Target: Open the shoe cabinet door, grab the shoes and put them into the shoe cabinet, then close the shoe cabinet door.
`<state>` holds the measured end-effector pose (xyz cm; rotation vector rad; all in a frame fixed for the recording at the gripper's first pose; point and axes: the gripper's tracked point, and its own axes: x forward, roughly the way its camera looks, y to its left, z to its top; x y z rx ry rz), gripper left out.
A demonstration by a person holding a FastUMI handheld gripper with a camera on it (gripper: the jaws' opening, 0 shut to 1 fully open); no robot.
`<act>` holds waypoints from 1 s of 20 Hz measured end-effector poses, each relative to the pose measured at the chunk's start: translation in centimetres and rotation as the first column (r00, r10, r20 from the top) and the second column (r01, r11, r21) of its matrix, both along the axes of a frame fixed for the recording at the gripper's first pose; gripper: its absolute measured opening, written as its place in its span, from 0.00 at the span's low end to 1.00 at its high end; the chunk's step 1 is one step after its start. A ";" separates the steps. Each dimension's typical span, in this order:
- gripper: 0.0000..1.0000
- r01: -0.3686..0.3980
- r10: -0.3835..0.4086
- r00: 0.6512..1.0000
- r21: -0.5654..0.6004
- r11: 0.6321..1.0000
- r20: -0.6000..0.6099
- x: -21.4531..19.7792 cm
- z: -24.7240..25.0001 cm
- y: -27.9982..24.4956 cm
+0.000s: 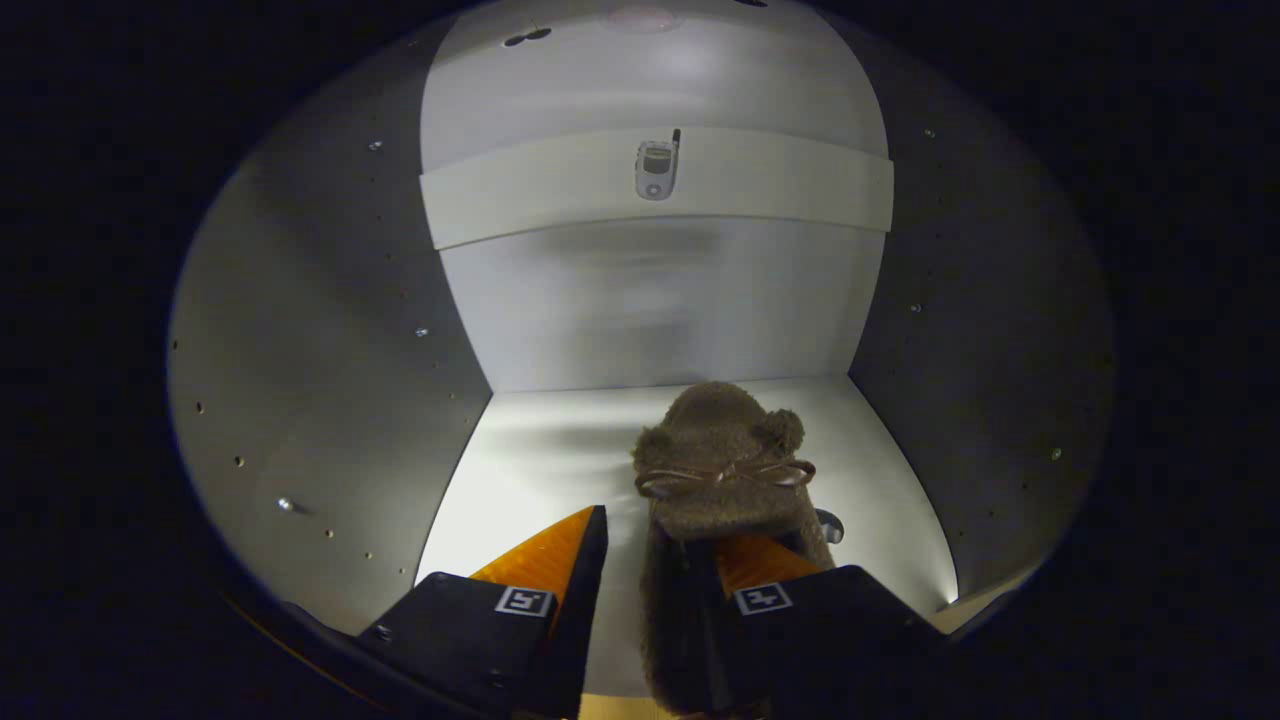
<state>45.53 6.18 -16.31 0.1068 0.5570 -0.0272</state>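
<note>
Inside cabinet (pixel 330 330), tongs (pixel 655 545) parted round slipper (pixel 720 450) heel.

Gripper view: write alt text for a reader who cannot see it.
A fuzzy brown slipper with a thin bow rests on the white floor inside the shoe cabinet, its heel end by the right finger of the open gripper. A small phone-like device sits on the shelf above.
</note>
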 end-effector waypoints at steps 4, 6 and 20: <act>0.91 -0.036 0.034 0.998 0.033 0.999 0.051 -3.6 2.5 0.9; 1.00 -0.043 0.038 0.994 0.049 0.998 0.098 -5.2 3.9 1.0; 0.98 0.025 0.032 0.845 -0.099 0.995 0.534 -29.1 18.0 -1.0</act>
